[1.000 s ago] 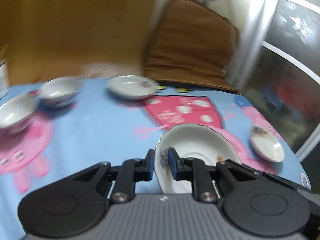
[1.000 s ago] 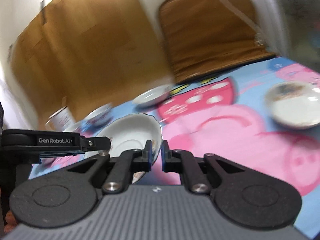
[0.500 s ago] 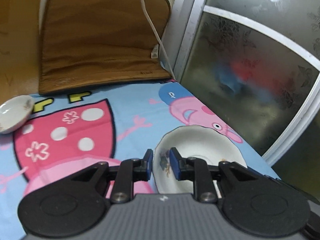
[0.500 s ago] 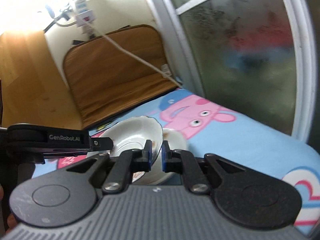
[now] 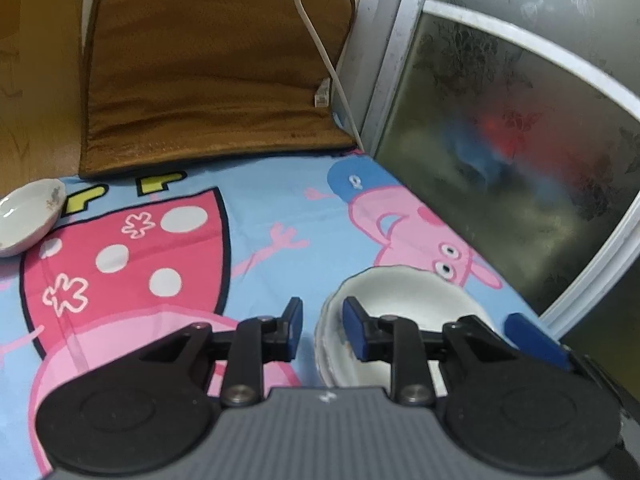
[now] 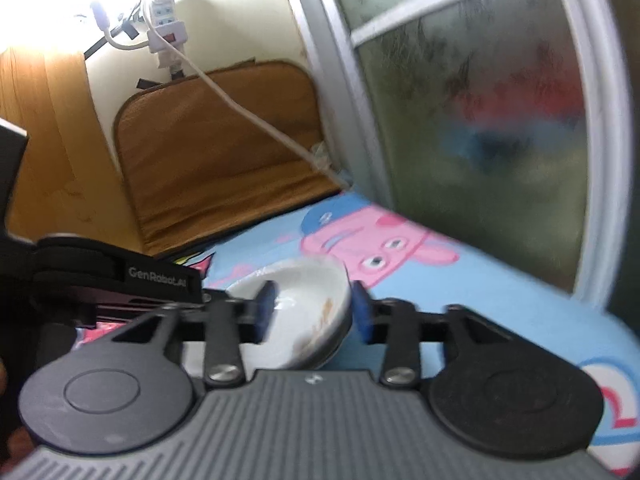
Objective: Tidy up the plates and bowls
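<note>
Cartoon tablecloth (image 5: 280,208), stacked plates (image 5: 400,296) partly hidden behind left tool (image 5: 322,330) and right tool (image 6: 314,310), both opening astride rims, gripping nothing.

Left gripper (image 5: 322,328) low in centre frame, angled down, jaws opening, blue pads (image 5: 354,326) clear of the plate (image 5: 404,300) rim standing between them. Right gripper (image 6: 314,310) low centre, nearly level, jaws opening, pads either side of the plate, not pressing. Left gripper body also at left of right view.

Two stacked white dishes (image 5: 404,300), one small dish (image 5: 28,216), one brown cushion (image 5: 208,72), two grippers (image 5: 322,326)
</note>
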The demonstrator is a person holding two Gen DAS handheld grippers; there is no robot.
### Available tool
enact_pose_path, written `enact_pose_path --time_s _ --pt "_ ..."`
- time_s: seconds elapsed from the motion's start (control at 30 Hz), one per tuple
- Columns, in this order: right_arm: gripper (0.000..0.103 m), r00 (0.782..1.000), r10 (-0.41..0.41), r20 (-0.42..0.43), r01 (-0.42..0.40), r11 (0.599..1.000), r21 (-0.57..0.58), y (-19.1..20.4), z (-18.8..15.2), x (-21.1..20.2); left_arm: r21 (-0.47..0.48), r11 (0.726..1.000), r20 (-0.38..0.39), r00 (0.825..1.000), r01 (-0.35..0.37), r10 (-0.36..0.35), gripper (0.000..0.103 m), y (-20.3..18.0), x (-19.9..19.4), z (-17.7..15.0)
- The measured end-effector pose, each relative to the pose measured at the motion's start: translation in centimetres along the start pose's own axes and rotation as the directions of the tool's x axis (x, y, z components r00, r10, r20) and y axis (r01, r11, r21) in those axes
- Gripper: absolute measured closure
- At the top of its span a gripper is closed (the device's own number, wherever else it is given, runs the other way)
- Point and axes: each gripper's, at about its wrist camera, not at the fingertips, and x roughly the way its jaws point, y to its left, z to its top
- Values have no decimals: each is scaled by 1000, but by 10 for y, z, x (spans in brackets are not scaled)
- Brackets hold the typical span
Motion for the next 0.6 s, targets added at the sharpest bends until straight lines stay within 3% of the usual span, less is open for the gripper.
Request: enact_pose_path --time_s 0.17,0.3,0.6 --pt "45 999 16 32 -15 1000 -24 9 4 -12 -7 1000 48 999 -1 1 79 11 -24 0" --pt "46 997 51 61 -50 999 -17 25 1 -31 26 999 94 995 -48 45 79 22 -49 -10" --pt "49 996 86 4 -86 993 78 49 -27 -55 86 990 119 988 -109 98 79 48 -88 -38"
